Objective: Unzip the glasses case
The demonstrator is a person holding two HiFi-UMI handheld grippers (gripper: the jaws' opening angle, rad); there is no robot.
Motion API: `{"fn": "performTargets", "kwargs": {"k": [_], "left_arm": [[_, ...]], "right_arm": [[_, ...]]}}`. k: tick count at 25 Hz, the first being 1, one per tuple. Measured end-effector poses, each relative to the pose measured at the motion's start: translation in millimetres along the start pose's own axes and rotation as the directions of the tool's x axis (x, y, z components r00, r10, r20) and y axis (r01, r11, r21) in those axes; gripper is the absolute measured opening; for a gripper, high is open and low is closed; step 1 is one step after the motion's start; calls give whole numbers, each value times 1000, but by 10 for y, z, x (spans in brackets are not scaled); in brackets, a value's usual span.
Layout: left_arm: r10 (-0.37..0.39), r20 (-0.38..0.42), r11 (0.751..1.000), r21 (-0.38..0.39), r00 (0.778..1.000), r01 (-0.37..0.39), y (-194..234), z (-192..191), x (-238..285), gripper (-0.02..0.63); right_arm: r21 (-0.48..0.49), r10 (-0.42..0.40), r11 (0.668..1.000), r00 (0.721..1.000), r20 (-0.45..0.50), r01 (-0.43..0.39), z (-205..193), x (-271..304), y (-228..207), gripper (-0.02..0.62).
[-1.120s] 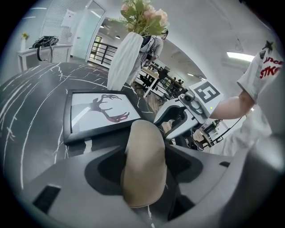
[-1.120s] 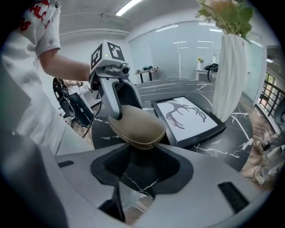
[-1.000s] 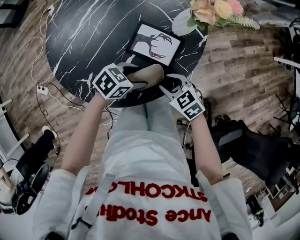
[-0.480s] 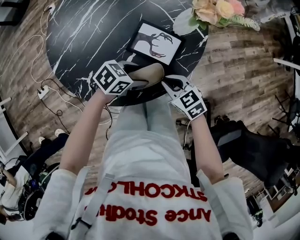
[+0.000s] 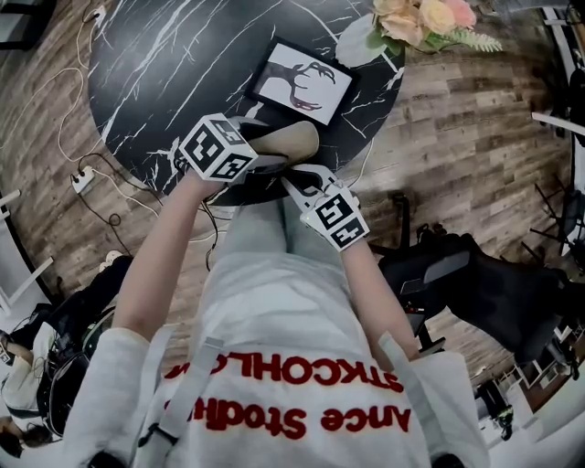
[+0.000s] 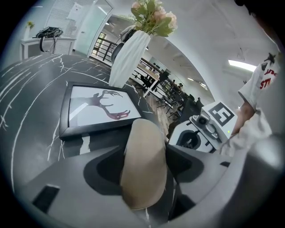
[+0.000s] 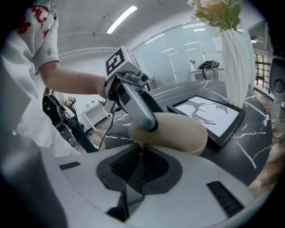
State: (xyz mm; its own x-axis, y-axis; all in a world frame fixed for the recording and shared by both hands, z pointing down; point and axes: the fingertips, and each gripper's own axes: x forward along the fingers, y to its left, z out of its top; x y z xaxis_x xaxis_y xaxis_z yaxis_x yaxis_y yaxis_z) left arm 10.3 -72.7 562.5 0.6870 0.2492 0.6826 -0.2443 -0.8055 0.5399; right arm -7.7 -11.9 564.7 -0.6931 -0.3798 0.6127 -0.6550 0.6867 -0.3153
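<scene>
A beige glasses case (image 5: 291, 142) lies near the front edge of the black marble table (image 5: 174, 64). My left gripper (image 6: 144, 176) is shut on the case (image 6: 144, 160), one finger on each long side. My right gripper (image 7: 142, 149) is at the near seam of the case (image 7: 178, 133). Its jaws are closing and stand almost together, pinched on a small zipper pull that the pads mostly hide. From above, the right gripper (image 5: 292, 179) sits below the case, to the right of the left gripper (image 5: 263, 157).
A framed deer picture (image 5: 302, 84) lies flat just beyond the case. A white vase (image 6: 129, 55) of flowers (image 5: 430, 23) stands at the table's far right edge. Cables (image 5: 87, 174) trail on the wooden floor to the left, and a dark chair (image 5: 484, 283) stands at the right.
My right gripper has slid left along the case's near edge, and its jaws have narrowed. The left gripper and the case have stayed in place.
</scene>
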Motion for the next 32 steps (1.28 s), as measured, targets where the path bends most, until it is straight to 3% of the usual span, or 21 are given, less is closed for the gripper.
{"fn": "performTargets", "kwargs": {"k": [4, 7, 11, 16, 18, 21, 25, 28, 32], "left_arm": [[7, 11, 1000, 0, 1000, -7, -10, 6, -16, 303], [24, 38, 999, -24, 999, -23, -10, -26, -78, 302], [24, 110, 991, -136, 994, -9, 35, -159, -287, 258], [34, 94, 974, -226, 995, -12, -97, -483, -402, 227], [41, 128, 955, -296, 991, -2, -121, -564, -440, 227], [29, 213, 912, -405, 977, 61, -161, -597, -450, 226], [61, 244, 907, -418, 968, 48, -190, -549, -418, 204], [141, 246, 904, -426, 959, -23, -84, -433, -475, 206], [223, 217, 892, -438, 950, -109, 69, -322, -521, 239]], "right_arm": [[-11, 43, 999, 999, -5, -43, 46, 91, 132, 43], [59, -10, 998, 999, 38, 8, 92, -86, -81, 43], [85, -97, 992, 995, 24, 95, 113, -272, -450, 43], [20, -75, 997, 997, 15, 75, 380, -61, -536, 41], [-11, -61, 998, 998, 13, 62, 534, 97, -581, 41], [-28, 12, 1000, 1000, 29, -11, 759, 290, -591, 41], [5, 153, 988, 986, 66, -154, 831, 225, -531, 49], [-119, 195, 973, 980, -52, -199, 545, 9, -479, 61], [-294, 249, 901, 936, -248, -318, 195, -59, -280, 144]]}}
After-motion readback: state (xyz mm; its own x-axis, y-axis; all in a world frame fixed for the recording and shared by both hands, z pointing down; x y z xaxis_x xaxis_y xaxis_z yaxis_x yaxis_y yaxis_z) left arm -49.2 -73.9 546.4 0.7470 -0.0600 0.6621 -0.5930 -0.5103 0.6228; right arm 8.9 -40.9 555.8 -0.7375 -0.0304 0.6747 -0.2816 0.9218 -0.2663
